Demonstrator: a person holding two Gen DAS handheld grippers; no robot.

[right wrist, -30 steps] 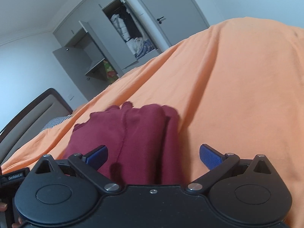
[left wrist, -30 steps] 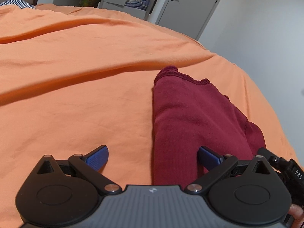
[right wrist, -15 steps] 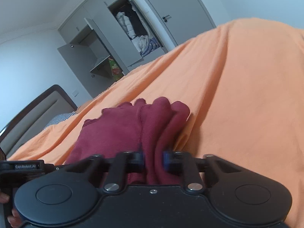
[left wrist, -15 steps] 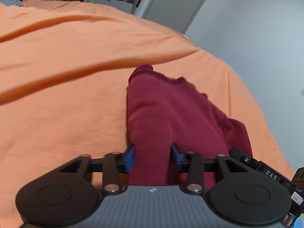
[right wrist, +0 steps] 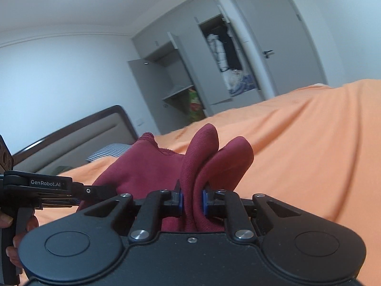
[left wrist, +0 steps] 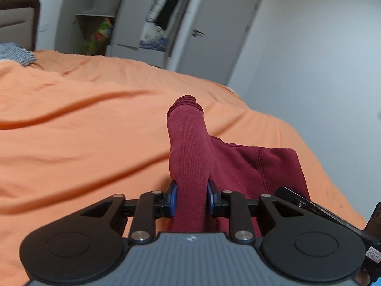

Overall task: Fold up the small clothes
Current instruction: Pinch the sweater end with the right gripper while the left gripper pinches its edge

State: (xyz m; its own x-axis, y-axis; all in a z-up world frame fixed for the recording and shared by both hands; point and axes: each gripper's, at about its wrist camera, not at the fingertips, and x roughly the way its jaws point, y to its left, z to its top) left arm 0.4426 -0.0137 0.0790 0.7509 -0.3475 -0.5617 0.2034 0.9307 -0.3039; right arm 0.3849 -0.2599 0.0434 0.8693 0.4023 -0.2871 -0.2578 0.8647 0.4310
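Both tongs (left wrist: 189, 199) (right wrist: 192, 200) around bunched maroon garment (left wrist: 238, 164)

Small garment (left wrist: 240, 164), dark red ribbed knit, partly folded.

Bunched and raised above an orange bed cover, at centre to lower right of the left wrist frame. One ribbed fold stands up toward frame centre, its frayed hem uppermost; a stitched seam runs down the flatter right part. In the right wrist frame, two rounded folds (right wrist: 214, 157) rise at centre.
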